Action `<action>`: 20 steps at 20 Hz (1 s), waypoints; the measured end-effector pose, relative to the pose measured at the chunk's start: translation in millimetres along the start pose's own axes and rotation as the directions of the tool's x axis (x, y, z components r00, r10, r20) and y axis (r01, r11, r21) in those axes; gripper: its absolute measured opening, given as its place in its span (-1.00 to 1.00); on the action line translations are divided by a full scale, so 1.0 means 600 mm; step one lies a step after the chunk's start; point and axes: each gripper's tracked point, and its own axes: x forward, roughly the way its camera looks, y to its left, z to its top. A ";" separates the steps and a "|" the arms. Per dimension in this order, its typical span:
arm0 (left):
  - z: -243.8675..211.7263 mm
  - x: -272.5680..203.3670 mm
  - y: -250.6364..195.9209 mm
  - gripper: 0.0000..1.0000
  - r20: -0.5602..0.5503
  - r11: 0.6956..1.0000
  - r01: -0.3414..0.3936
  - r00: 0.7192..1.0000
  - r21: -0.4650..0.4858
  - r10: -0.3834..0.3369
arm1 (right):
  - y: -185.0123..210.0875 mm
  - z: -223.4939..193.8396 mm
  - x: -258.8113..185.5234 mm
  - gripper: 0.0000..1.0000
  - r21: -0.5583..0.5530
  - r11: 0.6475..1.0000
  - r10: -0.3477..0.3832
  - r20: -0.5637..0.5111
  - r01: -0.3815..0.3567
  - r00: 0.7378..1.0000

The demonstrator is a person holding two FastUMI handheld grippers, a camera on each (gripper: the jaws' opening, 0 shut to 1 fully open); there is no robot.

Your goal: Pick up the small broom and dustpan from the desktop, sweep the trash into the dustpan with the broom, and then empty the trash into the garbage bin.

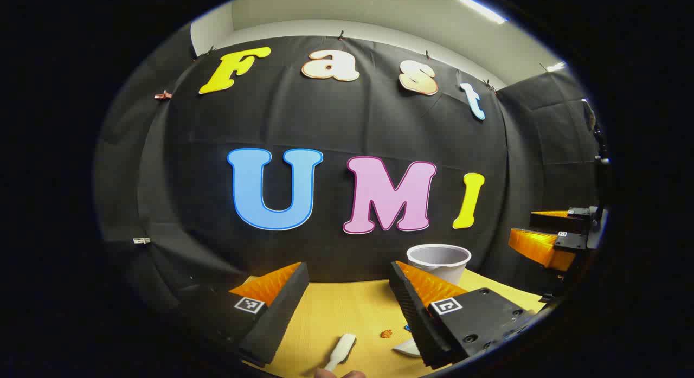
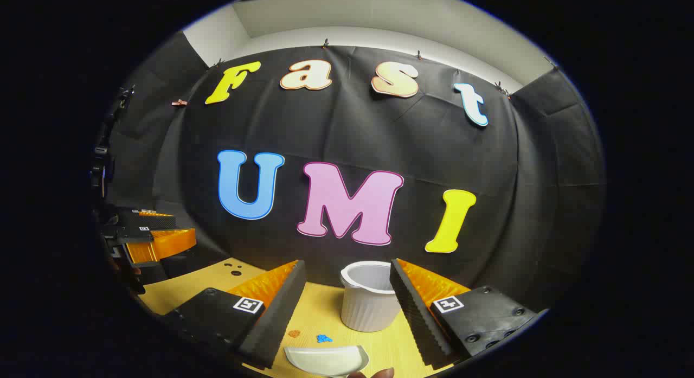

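Pick-up step not yet begun: left gripper (image 1: 347, 291) spread above the broom (image 1: 340, 352) at bottom centre, right gripper (image 2: 347, 291) spread over the dustpan (image 2: 326, 360) near the garbage bin (image 2: 368, 305); next, each must descend and pinch its tool.

The yellow desktop (image 1: 347, 307) looks like wood-grain laminate, matt, with fine lines running across it. The white ribbed garbage bin (image 2: 368, 307) looks like moulded plastic, its wall fluted in vertical ridges, its rim smooth with a soft sheen. The white shallow dustpan (image 2: 327, 359) is smooth plastic, faintly glossy. The white broom handle (image 1: 341, 352) seems to be plastic too, though it lies at the blurred edge of the left gripper view. The orange crumpled scrap (image 1: 386, 333) and the blue scrap (image 2: 323, 338) look like wadded paper or foil, rough-surfaced.
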 end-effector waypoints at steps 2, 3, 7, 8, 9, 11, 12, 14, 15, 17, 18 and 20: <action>0.000 -0.003 0.001 0.91 0.000 1.000 -0.001 1.000 0.002 0.001 | 0.003 0.000 0.000 0.94 0.000 1.000 0.003 0.000 -0.003 1.000; 0.000 -0.003 0.003 0.91 0.001 1.000 -0.004 1.000 0.004 0.004 | 0.004 0.001 0.000 0.94 -0.001 1.000 0.004 0.001 -0.004 1.000; 0.002 -0.005 0.004 0.92 0.005 1.000 -0.003 1.000 0.009 0.003 | 0.010 0.000 -0.001 0.94 -0.004 1.000 0.011 -0.001 -0.011 1.000; 0.003 -0.006 0.004 0.91 0.005 1.000 -0.002 1.000 0.009 0.002 | 0.011 0.000 -0.001 0.94 -0.005 1.000 0.012 -0.001 -0.012 1.000; 0.004 -0.007 0.004 0.91 0.006 1.000 -0.004 1.000 0.008 0.004 | 0.012 0.001 -0.001 0.94 -0.006 1.000 0.015 -0.002 -0.015 1.000; 0.001 -0.008 0.005 0.91 0.006 1.000 -0.003 1.000 0.006 0.003 | 0.015 0.002 -0.002 0.94 -0.008 1.000 0.017 -0.001 -0.017 1.000; 0.003 -0.009 0.006 0.92 0.007 1.000 -0.003 1.000 0.007 0.003 | 0.016 0.001 -0.004 0.94 -0.007 1.000 0.017 -0.001 -0.017 1.000; 0.003 -0.011 0.008 0.92 0.008 1.000 -0.003 1.000 0.010 0.003 | 0.020 0.001 -0.006 0.94 -0.007 1.000 0.020 -0.002 -0.020 1.000; 0.001 -0.011 0.010 0.91 0.008 1.000 -0.003 1.000 0.012 0.003 | 0.023 0.001 -0.006 0.94 -0.008 1.000 0.024 -0.003 -0.024 1.000; 0.002 -0.014 0.014 0.91 0.007 1.000 -0.007 1.000 0.015 0.006 | 0.030 -0.009 -0.011 0.94 -0.004 0.999 0.040 -0.022 -0.040 0.999; -0.001 -0.016 0.016 0.91 0.006 1.000 -0.008 1.000 0.016 0.008 | 0.037 -0.019 -0.015 0.94 0.003 0.998 0.058 -0.046 -0.058 0.997; -0.006 -0.019 0.023 0.91 0.004 1.000 -0.013 1.000 0.021 0.013 | 0.048 -0.049 -0.028 0.95 0.016 0.995 0.103 -0.114 -0.102 0.988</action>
